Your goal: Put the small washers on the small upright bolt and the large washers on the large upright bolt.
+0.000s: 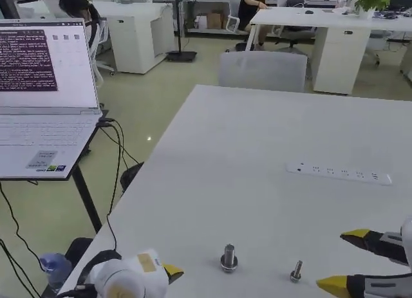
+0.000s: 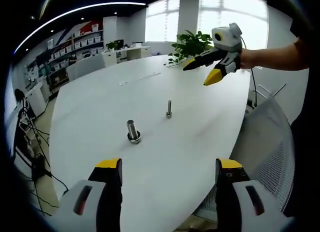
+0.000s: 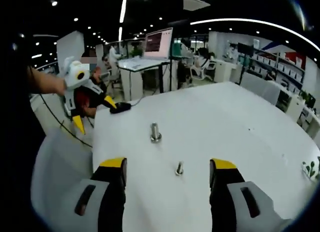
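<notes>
L gripper (image 2: pixel 169 164) & R gripper (image 3: pixel 167 164) gaped wide, empty; lg bolt (image 1: pixel 228 258) and, at its 3 o'clock, sm bolt (image 1: pixel 296 271) looked washered, task prob. done.

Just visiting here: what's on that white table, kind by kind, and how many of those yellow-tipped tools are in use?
Upright bolts: 2 (large bolt, small bolt)
Power strip: 1
Hand-held grippers: 2 (left hand-held gripper, right hand-held gripper), both open
Total: 5
</notes>
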Tool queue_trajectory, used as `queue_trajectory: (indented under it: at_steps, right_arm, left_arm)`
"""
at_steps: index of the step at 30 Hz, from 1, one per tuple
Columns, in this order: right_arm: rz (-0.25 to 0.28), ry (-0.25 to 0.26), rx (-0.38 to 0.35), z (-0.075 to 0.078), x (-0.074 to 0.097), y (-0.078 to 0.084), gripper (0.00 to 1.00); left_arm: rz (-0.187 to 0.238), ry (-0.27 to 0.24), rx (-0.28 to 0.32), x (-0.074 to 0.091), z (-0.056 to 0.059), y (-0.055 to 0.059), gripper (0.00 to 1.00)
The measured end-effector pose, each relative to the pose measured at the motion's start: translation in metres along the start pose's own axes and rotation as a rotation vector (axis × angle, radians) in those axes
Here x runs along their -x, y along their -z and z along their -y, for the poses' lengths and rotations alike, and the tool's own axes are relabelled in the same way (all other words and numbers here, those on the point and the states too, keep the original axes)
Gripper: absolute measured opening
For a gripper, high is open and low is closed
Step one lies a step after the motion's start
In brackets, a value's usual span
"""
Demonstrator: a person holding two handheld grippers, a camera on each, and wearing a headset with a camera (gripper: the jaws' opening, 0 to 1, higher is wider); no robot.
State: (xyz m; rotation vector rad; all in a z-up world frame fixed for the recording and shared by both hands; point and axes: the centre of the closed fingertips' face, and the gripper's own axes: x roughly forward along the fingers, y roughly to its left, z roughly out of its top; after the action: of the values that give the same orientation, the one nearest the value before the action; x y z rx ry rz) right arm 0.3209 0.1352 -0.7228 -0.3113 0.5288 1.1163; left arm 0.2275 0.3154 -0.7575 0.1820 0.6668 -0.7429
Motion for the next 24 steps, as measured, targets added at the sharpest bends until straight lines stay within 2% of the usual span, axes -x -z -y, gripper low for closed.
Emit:
queue_trajectory:
  at_steps: [10,14,19,24]
  right_arm:
    - [0.030,0.069,-0.052,-0.020,0.028,0.034,0.78]
    - [0.010,0.097,-0.043,-0.027,0.030,0.050,0.81]
    - [0.019,0.100,-0.071,-0.037,0.028,0.061,0.86]
    - [0.028,0.089,-0.085,-0.046,0.022,0.066,0.91]
  left_arm:
    - [0.076,-0.009,0.044,0.006,0.009,-0.006,0.79]
    - [0.098,-0.007,0.061,0.008,0.012,-0.003,0.81]
    - [0.080,-0.016,0.036,0.005,0.012,0.007,0.84]
    - [0.079,-0.018,0.035,0.000,0.012,0.012,0.86]
